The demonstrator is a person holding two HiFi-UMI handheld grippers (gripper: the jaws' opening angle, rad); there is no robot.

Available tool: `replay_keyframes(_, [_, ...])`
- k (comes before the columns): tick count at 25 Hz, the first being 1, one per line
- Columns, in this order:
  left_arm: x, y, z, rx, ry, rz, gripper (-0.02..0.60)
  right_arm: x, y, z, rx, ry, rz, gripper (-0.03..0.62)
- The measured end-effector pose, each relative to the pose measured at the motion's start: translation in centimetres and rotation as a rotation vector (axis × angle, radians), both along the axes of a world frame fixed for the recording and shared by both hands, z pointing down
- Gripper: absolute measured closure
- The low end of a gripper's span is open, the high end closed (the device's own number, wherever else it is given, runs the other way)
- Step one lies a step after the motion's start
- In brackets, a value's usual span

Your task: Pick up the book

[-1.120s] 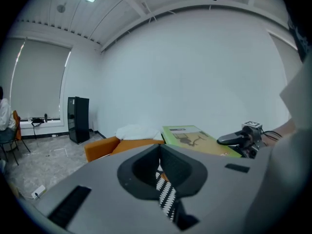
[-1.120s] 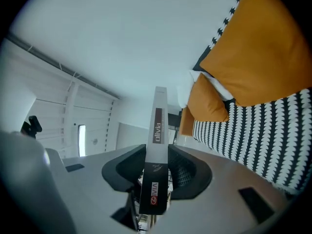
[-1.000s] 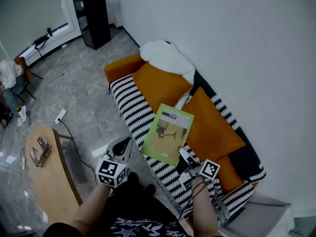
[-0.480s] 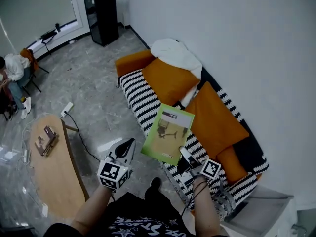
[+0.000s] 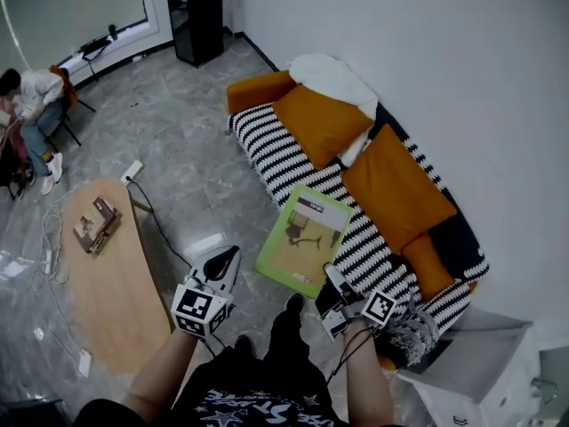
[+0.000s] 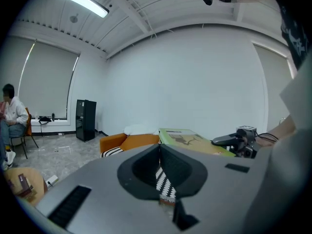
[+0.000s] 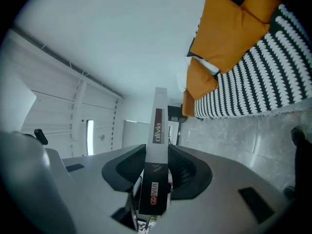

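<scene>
Your right gripper [image 5: 335, 285] was clamped on the book [image 5: 302, 238] at its near corner, held in the air at 8 o'clock of the sofa [image 5: 267, 140]. Your left gripper [image 5: 228, 258] was closed and empty. The book looked light, thin and slick-covered, so it could pivot; gripping deeper along the spine seemed safer.

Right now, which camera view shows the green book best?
The head view: the book shows its whole green cover there. The right gripper view shows only its spine, clamped between the jaws; the left gripper view shows it off to the side, nearly edge-on.
</scene>
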State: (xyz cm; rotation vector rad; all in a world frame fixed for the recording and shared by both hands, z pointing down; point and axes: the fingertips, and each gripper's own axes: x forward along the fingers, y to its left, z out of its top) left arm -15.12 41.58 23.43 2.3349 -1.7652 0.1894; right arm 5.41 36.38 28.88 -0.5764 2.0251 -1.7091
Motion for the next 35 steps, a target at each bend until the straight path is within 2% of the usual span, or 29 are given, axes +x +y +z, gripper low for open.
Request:
replay_keyframes(9, [-1.4, 7.7, -1.3, 0.031, 0.009, 0.06, 0.572, -2.3, 7.8, -1.4, 0.029, -0.004, 0.031, 0.445])
replay_keyframes(17, [-0.9, 9.5, -1.2, 0.037, 0.014, 0.082, 0.572, -2.3, 9.9, -1.8, 0.044, 0.023, 0.023, 0.445])
replay_keyframes(22, [-0.8, 9.9, -1.5, 0.039, 0.019, 0.076, 0.573, -2.0, 10.2, -1.7, 0.01, -0.011, 0.031, 0.445])
replay_keyframes(28, [0.8, 10.1, -1.3, 0.039, 0.016, 0.071, 0.572, -0.4, 10.7, -1.9, 0.022, -0.006, 0.035, 0.445])
replay_keyframes(35, [4.7, 11.8, -0.3, 0.005, 0.015, 0.068, 0.572, 2.6, 12.2, -2.2, 0.01, -0.011, 0.02, 0.446])
